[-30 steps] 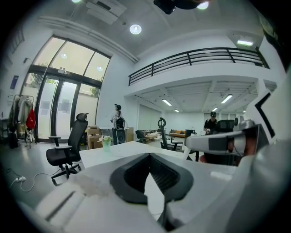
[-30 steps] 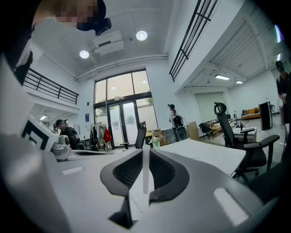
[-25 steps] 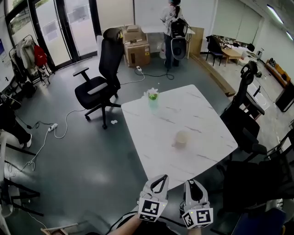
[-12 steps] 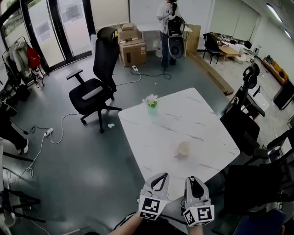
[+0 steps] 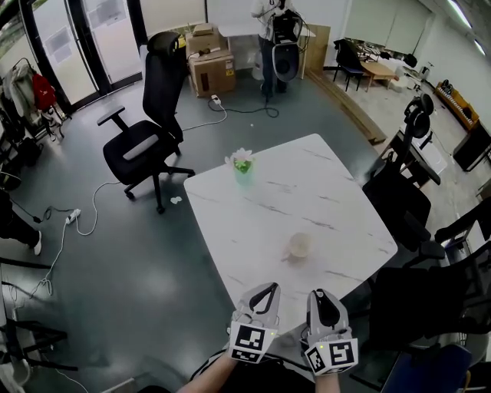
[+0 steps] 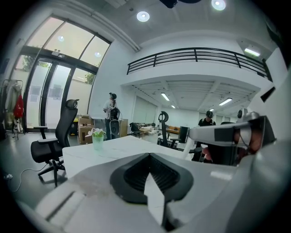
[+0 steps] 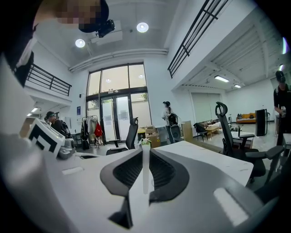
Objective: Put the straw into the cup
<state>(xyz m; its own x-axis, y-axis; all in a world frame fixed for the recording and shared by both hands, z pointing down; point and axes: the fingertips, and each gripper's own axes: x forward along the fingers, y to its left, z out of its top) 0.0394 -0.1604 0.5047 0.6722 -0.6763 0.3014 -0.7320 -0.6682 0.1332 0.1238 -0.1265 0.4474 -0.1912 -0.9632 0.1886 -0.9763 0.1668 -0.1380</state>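
A pale cup point(image 5: 299, 246) stands on the white marble table point(image 5: 337, 199), on its near half. Both grippers hang side by side at the table's near edge, short of the cup. My right gripper point(image 5: 321, 295) is shut on a thin white straw point(image 7: 145, 170) that stands upright between its pads. In the right gripper view point(image 7: 144, 152) the straw's top reaches just above the fingertips. My left gripper point(image 5: 266, 289) is shut, its tips touching and nothing between them point(image 6: 150, 155). The grippers' own bodies hide the cup in both gripper views.
A green vase with a white flower point(image 5: 243, 165) stands at the table's far left corner. A black office chair point(image 5: 142, 142) is left of the table and more dark chairs point(image 5: 406, 207) crowd its right side. Cables point(image 5: 84, 219) trail on the floor. A person point(image 5: 268, 23) stands far behind.
Both grippers have moved forward, and the table and cup now lie closer to them. The straw stays in the right gripper; the left stays shut.
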